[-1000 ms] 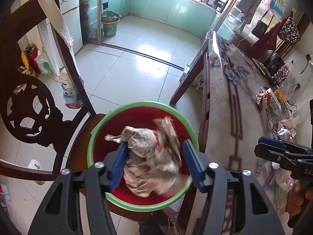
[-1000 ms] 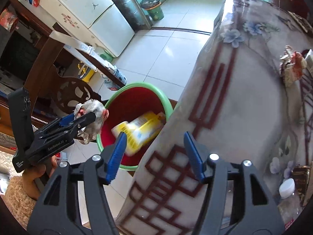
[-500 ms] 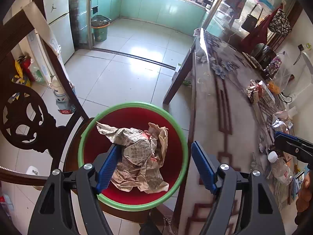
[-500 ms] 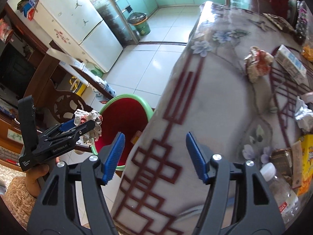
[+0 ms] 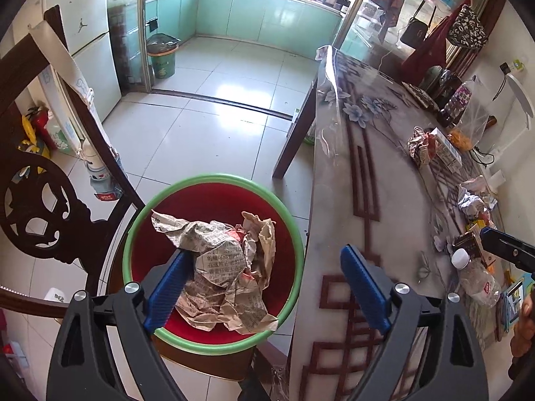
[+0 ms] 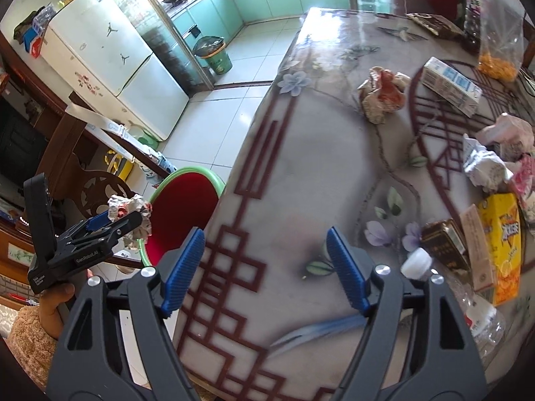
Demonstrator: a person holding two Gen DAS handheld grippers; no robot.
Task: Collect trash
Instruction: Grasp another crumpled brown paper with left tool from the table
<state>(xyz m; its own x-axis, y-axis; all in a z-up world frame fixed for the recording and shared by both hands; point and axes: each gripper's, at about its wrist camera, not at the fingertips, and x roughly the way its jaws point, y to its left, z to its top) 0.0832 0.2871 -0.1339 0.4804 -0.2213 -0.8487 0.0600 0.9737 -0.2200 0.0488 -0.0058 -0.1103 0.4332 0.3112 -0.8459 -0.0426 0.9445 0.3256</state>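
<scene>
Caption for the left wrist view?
Open left tongs above crumpled newspaper in the red bin beside the table.

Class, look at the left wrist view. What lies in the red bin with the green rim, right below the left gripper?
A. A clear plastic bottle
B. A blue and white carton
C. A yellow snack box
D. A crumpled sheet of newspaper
D. A crumpled newspaper fills the red bin; the bottle, snack box and carton are all on the table.
</scene>
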